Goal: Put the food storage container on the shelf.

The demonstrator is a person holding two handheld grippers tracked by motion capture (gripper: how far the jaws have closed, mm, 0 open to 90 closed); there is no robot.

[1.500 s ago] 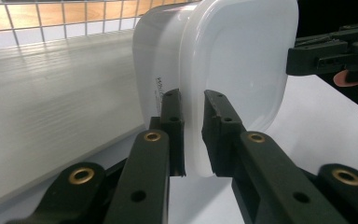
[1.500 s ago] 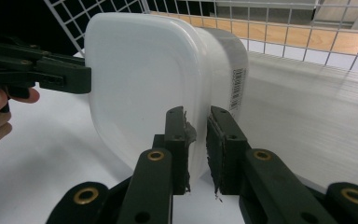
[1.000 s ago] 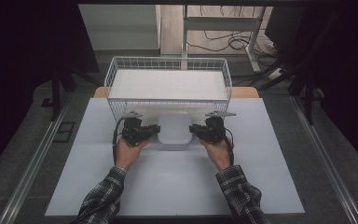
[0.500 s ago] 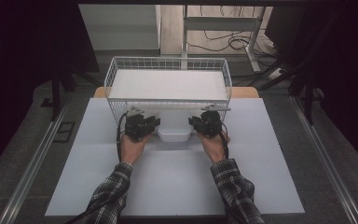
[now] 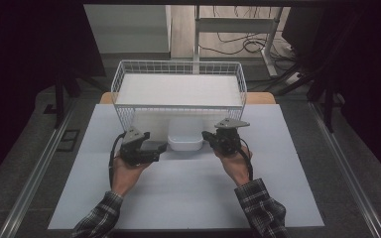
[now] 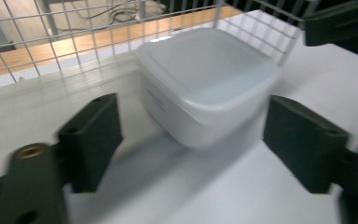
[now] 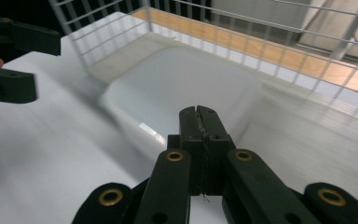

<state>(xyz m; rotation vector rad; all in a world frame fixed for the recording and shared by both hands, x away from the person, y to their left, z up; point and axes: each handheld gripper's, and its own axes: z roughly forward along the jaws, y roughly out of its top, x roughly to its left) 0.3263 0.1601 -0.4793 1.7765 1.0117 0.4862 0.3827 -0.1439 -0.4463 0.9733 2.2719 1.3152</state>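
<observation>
Nearest the bottom edge of the high view, two plaid sleeves, then two hands, each gripping a tool over the white table sheet (image 5: 188, 198). In the left hand, the left gripper (image 5: 158, 147): jaws spread wide, just been opening, holding nothing, pads clear of everything. Straight ahead of those open fingers (image 6: 93, 135), a little beyond the tips and centred in the gap as seen from the left gripper view, the white lidded container (image 6: 205, 84), standing upright on the sheet, lid on, not touched by either pad. In the right hand, the right gripper (image 5: 208, 136): jaws pressed flat together, just been closing, with nothing between them. Just past those closed fingertips (image 7: 200, 116) in the right gripper view, the same container (image 7: 177, 93), very near the tips; contact or a thin gap, cannot tell. From above, the container (image 5: 185, 141) lying between the two grippers, left tool on one side, right tool on the other, both pointing inward at it. Immediately behind the container, farther from the fingers, the white wire basket (image 5: 178, 67) with a flat white floor, its front wall just beside the container's far edge. Beyond the basket, a strip of wooden tabletop (image 5: 260, 98), then dark floor with loose cables (image 5: 248, 44).
</observation>
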